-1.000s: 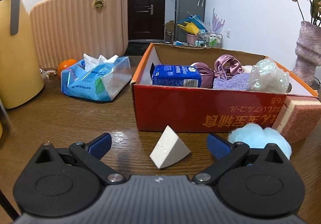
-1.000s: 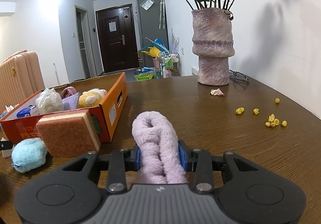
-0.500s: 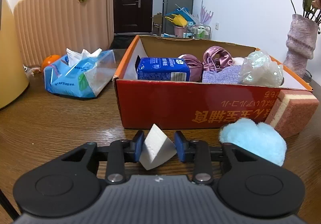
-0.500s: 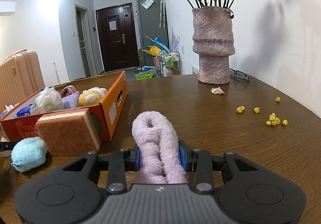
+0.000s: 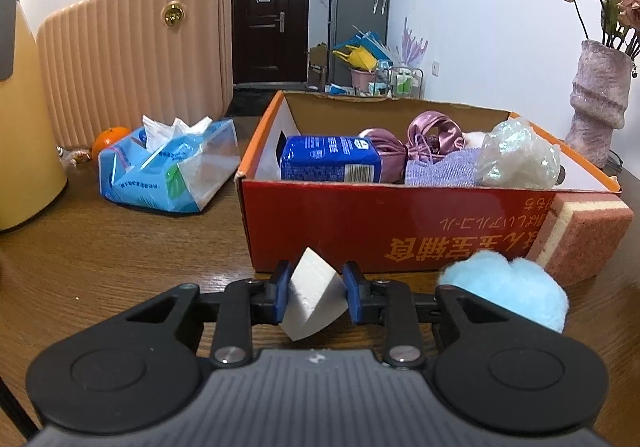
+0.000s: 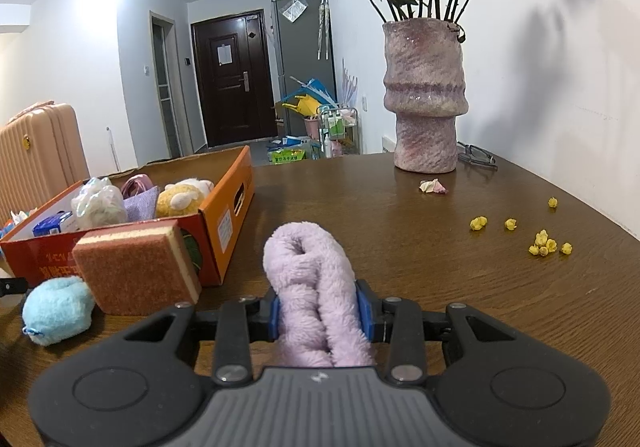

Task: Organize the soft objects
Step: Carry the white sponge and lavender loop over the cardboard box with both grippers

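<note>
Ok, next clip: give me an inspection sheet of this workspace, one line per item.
Surface: brown wooden table, dried yellow buds scattered on it.
Job's things: orange cardboard box partly filled with soft items; sponge block and blue pom-pom outside, in front of it.
Clutter: tissue pack, orange, vase, glasses.
Grippers: left tool has just closed on white foam wedge; right tool shut on lilac towel roll.
Cables: nothing seen.
Surroundings: pink suitcase, dark door.
</note>
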{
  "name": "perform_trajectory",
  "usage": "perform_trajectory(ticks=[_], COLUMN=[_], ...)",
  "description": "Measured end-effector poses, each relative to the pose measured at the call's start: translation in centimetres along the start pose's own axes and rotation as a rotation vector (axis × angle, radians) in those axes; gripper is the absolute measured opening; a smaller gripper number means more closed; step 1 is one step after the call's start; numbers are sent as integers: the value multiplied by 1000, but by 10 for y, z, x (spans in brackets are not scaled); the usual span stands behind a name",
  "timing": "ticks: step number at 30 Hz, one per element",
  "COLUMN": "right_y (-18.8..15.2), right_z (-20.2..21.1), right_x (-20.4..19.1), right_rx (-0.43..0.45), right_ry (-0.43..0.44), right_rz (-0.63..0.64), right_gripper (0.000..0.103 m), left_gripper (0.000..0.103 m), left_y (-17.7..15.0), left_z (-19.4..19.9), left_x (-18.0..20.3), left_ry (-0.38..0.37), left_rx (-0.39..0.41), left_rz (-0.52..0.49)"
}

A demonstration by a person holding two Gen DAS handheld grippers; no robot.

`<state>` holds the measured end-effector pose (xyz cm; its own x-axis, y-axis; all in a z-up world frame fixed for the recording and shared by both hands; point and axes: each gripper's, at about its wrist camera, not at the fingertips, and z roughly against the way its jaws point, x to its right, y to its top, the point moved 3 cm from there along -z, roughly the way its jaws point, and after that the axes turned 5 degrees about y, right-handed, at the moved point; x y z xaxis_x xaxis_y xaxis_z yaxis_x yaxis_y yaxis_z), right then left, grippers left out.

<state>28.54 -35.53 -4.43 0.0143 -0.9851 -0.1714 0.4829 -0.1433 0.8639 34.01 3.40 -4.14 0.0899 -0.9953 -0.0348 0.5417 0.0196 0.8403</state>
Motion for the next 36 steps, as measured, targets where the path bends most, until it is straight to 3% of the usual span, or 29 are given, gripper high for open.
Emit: perform_trajectory(ticks=[13,36], right_y=[3,6], right_z=[6,26], right_x=[-21,-94], right_rx=[60,210], right_ry=[23,124], right_rz=[-9,34], right_gripper=[35,35], left_gripper=[27,27], left_y=[10,27], left_z=[23,78], left_x=[-3,19], left_ry=[29,-29], left_rx=[106,233], left_rz=[27,118])
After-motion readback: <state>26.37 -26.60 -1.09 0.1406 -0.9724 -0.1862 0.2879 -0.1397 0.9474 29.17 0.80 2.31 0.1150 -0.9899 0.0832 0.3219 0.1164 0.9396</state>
